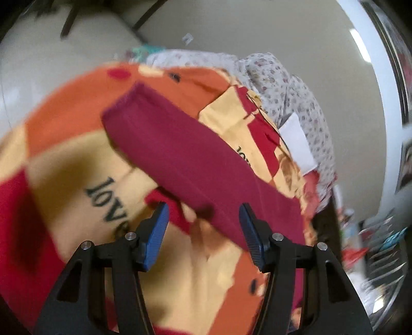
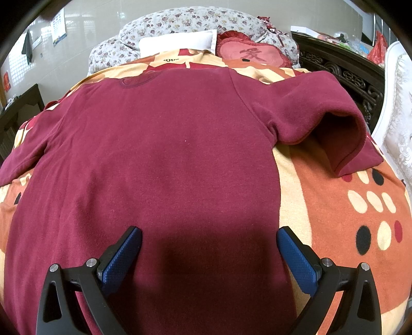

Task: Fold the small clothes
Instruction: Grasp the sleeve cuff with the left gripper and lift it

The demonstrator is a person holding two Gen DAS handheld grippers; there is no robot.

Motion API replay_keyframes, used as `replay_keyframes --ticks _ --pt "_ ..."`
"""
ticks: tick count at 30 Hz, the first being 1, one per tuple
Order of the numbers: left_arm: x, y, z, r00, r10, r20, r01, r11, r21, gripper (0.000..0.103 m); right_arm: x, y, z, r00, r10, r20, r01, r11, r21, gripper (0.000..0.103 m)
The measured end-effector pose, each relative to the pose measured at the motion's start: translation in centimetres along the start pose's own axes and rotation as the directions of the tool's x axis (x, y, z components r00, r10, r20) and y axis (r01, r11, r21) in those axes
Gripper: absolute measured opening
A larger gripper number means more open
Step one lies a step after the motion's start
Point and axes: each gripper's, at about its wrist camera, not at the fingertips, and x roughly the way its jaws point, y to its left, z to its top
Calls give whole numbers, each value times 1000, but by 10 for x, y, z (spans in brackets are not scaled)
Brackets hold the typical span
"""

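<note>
A maroon sweatshirt [image 2: 167, 144] lies flat, spread over an orange, cream and red bedspread [image 2: 334, 206]. Its right sleeve [image 2: 322, 108] is bent back on itself, with the cuff pointing toward me. My right gripper [image 2: 208, 232] hovers open over the lower body of the shirt, its blue pads wide apart and holding nothing. The left wrist view is blurred. In it the other maroon sleeve [image 1: 185, 149] runs diagonally across the bedspread [image 1: 64, 159]. My left gripper [image 1: 203, 214] is open just above that sleeve, whose near end passes under the right finger; the pads do not press on it.
At the head of the bed are floral pillows [image 2: 180, 20], a white pillow [image 2: 180, 41] and a red cushion [image 2: 247, 54]. Dark carved wooden furniture [image 2: 342, 72] and a white upholstered chair [image 2: 396, 116] stand on the right. A dark table [image 2: 20, 108] stands on the left.
</note>
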Motion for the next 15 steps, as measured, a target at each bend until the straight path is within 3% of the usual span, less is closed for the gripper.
replay_keyframes --ticks 2,6,12,15 --pt "7 10 11 999 -20 33 24 995 -100 55 0 0 0 1000 1 0 -1 1000 1 103" --pt "1 16 36 990 -20 141 43 987 -157 55 0 0 0 1000 2 0 -2 1000 1 103" --pt "-5 24 47 983 -15 181 61 966 -253 54 0 -1 -1 1000 7 0 -7 1000 7 103" --pt "-9 23 45 981 30 192 17 971 -240 31 0 -1 -1 1000 8 0 -8 1000 7 103"
